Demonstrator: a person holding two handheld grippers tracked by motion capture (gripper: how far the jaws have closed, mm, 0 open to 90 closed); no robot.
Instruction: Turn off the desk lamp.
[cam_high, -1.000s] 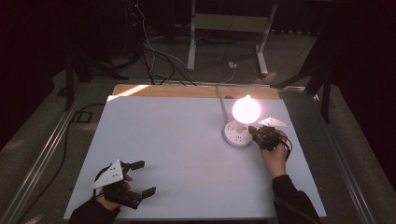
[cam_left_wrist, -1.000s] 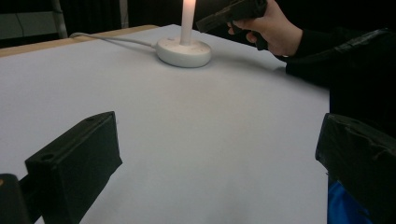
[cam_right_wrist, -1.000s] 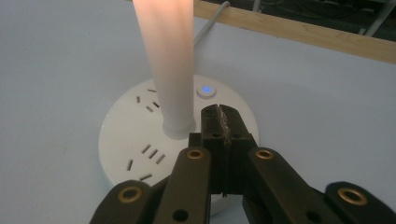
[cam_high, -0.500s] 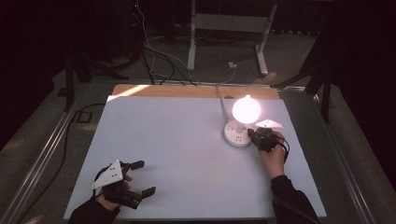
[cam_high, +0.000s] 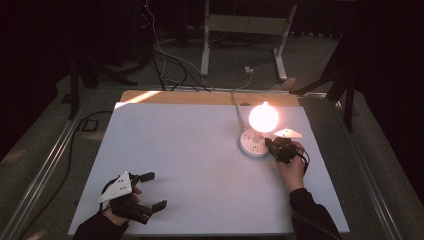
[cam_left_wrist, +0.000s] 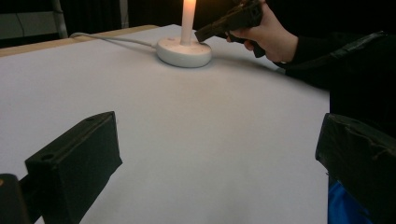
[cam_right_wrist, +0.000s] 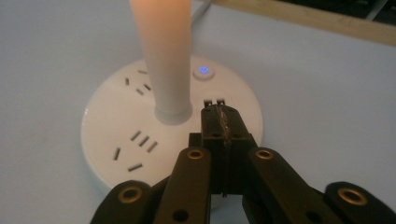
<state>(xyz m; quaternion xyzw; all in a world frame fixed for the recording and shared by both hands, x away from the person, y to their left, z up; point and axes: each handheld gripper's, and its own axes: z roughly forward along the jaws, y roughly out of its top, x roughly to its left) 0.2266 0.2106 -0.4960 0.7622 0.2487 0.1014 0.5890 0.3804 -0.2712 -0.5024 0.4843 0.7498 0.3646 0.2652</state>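
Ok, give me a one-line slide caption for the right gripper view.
Shut right claw poised over the round white socket base of a lit lamp, beside its glowing blue button.

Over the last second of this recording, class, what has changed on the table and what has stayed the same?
Nothing visibly changed. The right gripper stays shut, its tips over the round white lamp base beside the lit bulb. The left gripper stays open near the front edge of the white table, holding nothing.
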